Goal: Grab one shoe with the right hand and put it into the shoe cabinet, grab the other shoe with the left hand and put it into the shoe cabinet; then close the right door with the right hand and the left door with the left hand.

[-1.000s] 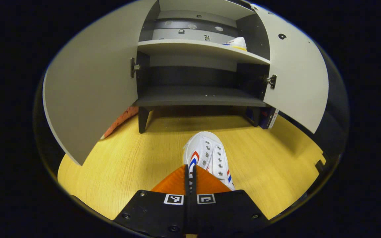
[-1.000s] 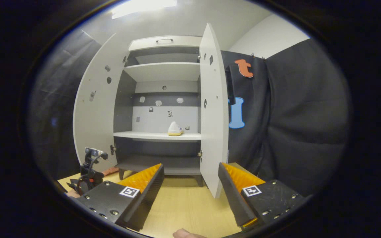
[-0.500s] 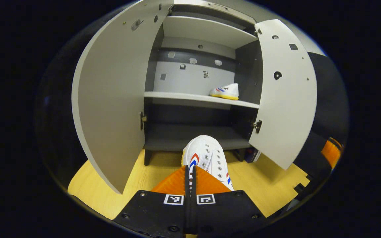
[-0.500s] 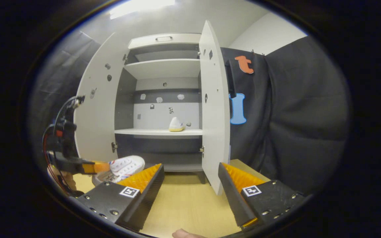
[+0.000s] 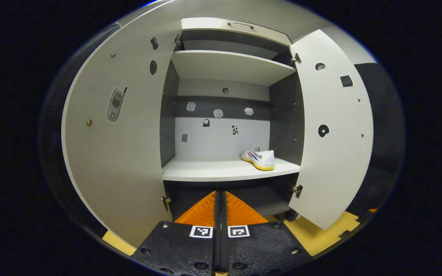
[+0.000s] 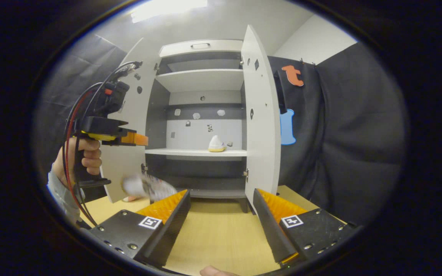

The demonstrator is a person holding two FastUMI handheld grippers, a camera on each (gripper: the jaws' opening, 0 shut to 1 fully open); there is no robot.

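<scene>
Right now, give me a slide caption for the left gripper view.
Shut left tongs face the open grey shoe cabinet, one white yellow-soled sneaker on its pale middle shelf.

Shoe cabinet [image 5: 225,65]: pale, upright, left door [image 5: 121,153] and right door [image 5: 332,130] both swung wide open. One white shoe [image 5: 259,158] with yellow sole and red-blue stripes rests upright at the right end of the middle shelf [image 5: 221,170]. Second shoe [image 6: 149,187], white and blurred, is in mid-air before the cabinet's lower left corner, not resting on anything.
</scene>
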